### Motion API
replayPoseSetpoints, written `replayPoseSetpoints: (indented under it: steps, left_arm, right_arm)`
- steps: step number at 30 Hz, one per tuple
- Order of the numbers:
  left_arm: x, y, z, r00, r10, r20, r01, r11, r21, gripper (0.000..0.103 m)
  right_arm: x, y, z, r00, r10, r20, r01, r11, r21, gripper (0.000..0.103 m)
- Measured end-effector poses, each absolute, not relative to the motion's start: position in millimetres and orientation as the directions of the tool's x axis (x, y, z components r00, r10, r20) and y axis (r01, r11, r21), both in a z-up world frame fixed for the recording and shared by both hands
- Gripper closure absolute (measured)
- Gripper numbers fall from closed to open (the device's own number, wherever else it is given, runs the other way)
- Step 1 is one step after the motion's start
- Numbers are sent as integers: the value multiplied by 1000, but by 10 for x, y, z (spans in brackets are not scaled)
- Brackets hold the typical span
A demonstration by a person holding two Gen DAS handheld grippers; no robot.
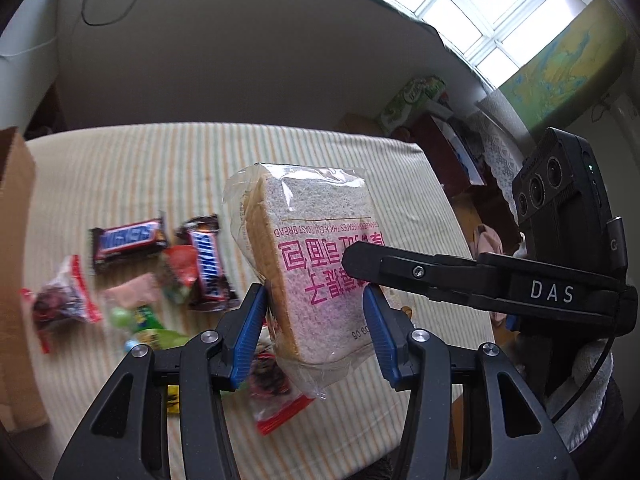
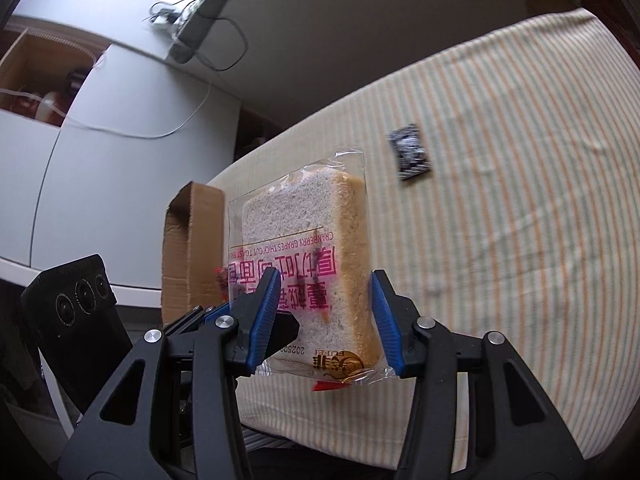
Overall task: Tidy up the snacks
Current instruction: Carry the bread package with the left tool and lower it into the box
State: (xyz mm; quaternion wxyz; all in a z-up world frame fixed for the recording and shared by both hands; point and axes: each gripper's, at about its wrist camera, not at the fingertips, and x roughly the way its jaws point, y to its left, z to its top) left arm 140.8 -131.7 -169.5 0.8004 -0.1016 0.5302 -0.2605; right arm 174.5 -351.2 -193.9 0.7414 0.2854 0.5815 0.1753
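A clear-wrapped slice of toast bread (image 1: 316, 264) with pink print is held upright above the striped table. My left gripper (image 1: 316, 320) has its blue pads on both sides of the pack. My right gripper (image 2: 324, 312) also has its pads on both sides of the same bread pack (image 2: 308, 248). In the left wrist view the right gripper's black finger (image 1: 400, 268) reaches across the pack from the right. Two Snickers bars (image 1: 128, 240) and several small wrapped snacks (image 1: 64, 300) lie on the table at the left.
A cardboard box (image 2: 192, 248) stands at the table's left side; its wall also shows in the left wrist view (image 1: 16, 240). A small dark packet (image 2: 410, 156) lies on the striped cloth (image 2: 520, 200). Boxes and clutter (image 1: 440, 136) sit beyond the table's right edge.
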Motion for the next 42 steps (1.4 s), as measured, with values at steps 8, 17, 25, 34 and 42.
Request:
replayPoseSetpoints:
  steps: [8, 17, 25, 34, 42]
  left_arm:
    - [1288, -819, -1560, 384, -479, -789, 226, 878, -422, 54]
    - [1145, -149, -1466, 465, -419, -780, 101, 900, -424, 54]
    - [995, 374, -1447, 511, -369, -776, 10, 906, -424, 54]
    - [867, 844, -1478, 547, -310, -778, -71, 909, -411, 54]
    - [980, 1228, -1564, 550, -194, -812, -157, 932, -328, 54]
  right_arm:
    - [1804, -2948, -1799, 220, 620, -753, -27, 776, 630, 55]
    - [1894, -2133, -1686, 139, 658, -740, -149, 753, 641, 55]
    - [1905, -1531, -1678, 72, 678, -731, -227, 725, 650, 55]
    - [1946, -926, -1704, 8, 687, -727, -293, 696, 655, 55]
    - [2069, -359, -1723, 30, 617, -786, -384, 734, 561, 55]
